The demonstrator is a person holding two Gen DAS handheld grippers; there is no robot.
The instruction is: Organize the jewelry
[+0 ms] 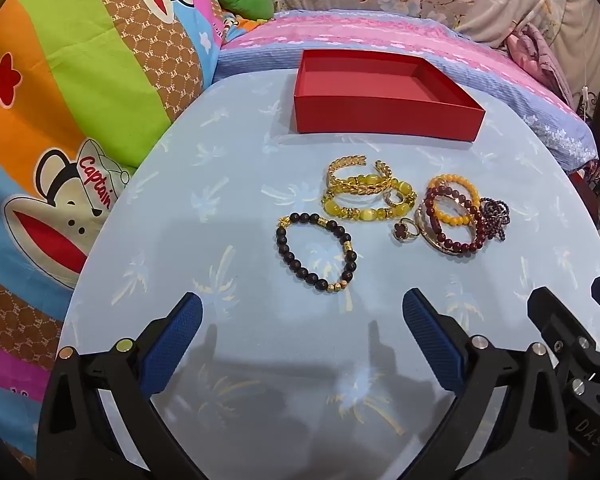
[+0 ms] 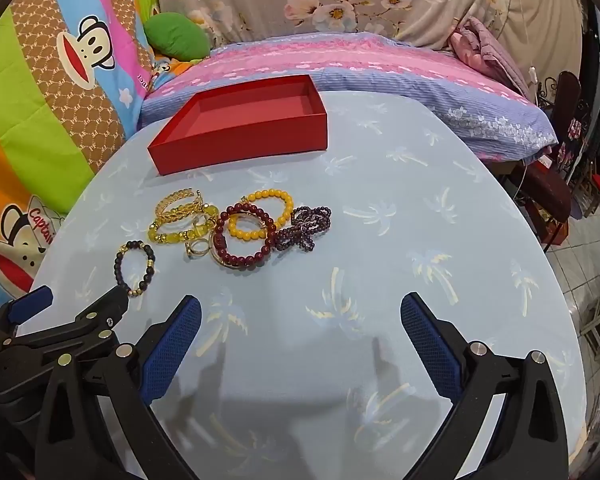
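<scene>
Both grippers, left gripper and right gripper, hover spread wide and empty over the blue tablecloth. From left: black bead bracelet alone, yellow bracelets overlapping, dark red bracelets heaped. Red box sits empty behind. Lifting one piece could drag its tangled neighbours along.

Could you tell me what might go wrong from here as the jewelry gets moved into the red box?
1. The dark red bracelet, orange bracelet and purple strand overlap, so lifting one may drag the others.
2. The small ring lies flat on the table; the wide pads may struggle to pinch it.
3. The red box looks light and could slide if bumped.
</scene>
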